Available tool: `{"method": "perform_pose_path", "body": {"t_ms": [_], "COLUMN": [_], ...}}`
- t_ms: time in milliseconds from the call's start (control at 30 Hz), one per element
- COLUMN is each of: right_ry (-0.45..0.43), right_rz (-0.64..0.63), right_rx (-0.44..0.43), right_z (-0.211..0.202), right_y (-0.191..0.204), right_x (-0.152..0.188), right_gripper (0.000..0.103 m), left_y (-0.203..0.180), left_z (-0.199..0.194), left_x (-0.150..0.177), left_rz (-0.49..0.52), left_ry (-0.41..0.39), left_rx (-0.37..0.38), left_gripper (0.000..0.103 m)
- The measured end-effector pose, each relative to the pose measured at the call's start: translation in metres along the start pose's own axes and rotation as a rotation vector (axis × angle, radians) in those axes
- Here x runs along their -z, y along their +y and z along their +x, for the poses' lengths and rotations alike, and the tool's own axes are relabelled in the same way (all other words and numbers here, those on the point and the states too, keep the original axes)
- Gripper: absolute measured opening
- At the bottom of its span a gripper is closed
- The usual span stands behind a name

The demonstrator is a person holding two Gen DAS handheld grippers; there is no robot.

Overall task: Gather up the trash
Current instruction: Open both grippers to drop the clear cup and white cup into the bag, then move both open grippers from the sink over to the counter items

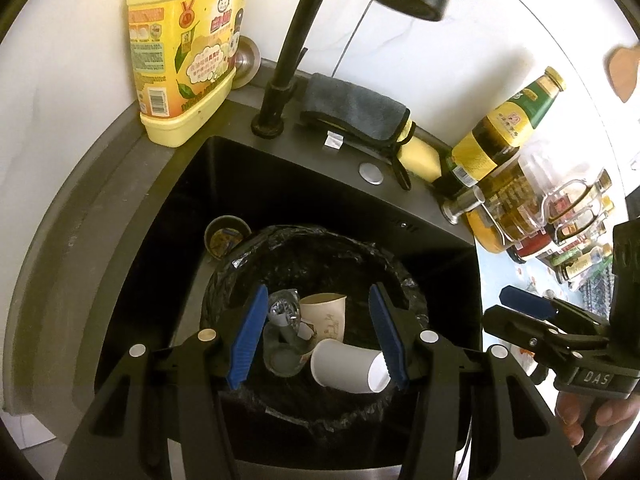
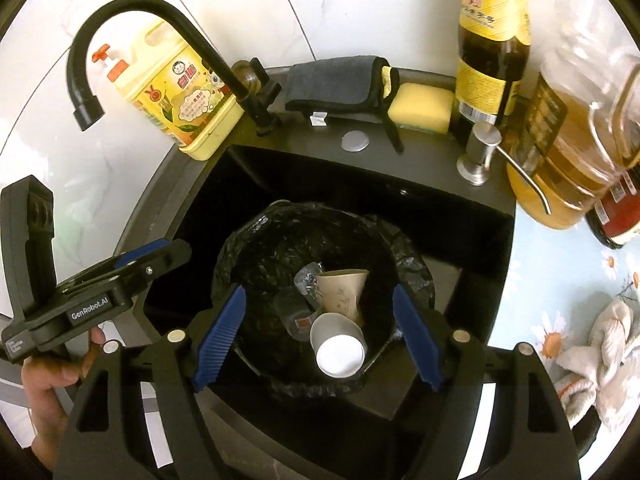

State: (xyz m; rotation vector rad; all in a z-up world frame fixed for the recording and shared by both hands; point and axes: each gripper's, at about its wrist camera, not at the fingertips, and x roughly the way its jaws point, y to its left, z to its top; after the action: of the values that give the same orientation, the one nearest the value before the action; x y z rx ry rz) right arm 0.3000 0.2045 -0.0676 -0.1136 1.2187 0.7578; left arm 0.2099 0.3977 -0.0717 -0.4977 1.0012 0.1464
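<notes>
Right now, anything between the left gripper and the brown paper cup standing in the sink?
Only the bag-lined bin's rim: the brown paper cup stands just beyond it, partly hidden. The left gripper hangs open over the bin's mouth.

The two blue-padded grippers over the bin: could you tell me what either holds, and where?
Nothing: the left gripper and right gripper both stand open above the black-lined bin; the white paper cup lies inside.

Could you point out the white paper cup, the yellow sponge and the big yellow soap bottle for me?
white paper cup (image 2: 338,350): right wrist view, on its round bottom.
yellow sponge (image 2: 420,107): right wrist view, on its top face.
yellow soap bottle (image 1: 176,52): left wrist view, on its front label.
</notes>
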Motion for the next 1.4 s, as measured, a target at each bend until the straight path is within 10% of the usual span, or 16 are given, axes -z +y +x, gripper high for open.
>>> {"method": "perform_pose_path", "body": {"t_ms": [300, 867, 1400], "right_ry": [-0.078, -0.27, -0.343], "right_rz": [0.073, 0.177, 0.285], "right_rx": [-0.02, 0.012, 0.169], "right_z": [-0.034, -0.117, -0.188], "right_y": [-0.014, -0.072, -0.194], "right_x": [0.026, 0.094, 0.161], "right_gripper": [0.097, 0.098, 0.098], "left_y": [-0.005, -0.029, -0.12], "left_z": [-0.011, -0.009, -0.015], "left_x": [0.013, 0.048, 0.083], "left_rz": [0.013, -0.022, 0.075], "left_ry": [0.006, 0.041, 0.001], "left_rx": [-0.012, 0.018, 0.038], "left_gripper": [0.052, 0.095, 0.096]}}
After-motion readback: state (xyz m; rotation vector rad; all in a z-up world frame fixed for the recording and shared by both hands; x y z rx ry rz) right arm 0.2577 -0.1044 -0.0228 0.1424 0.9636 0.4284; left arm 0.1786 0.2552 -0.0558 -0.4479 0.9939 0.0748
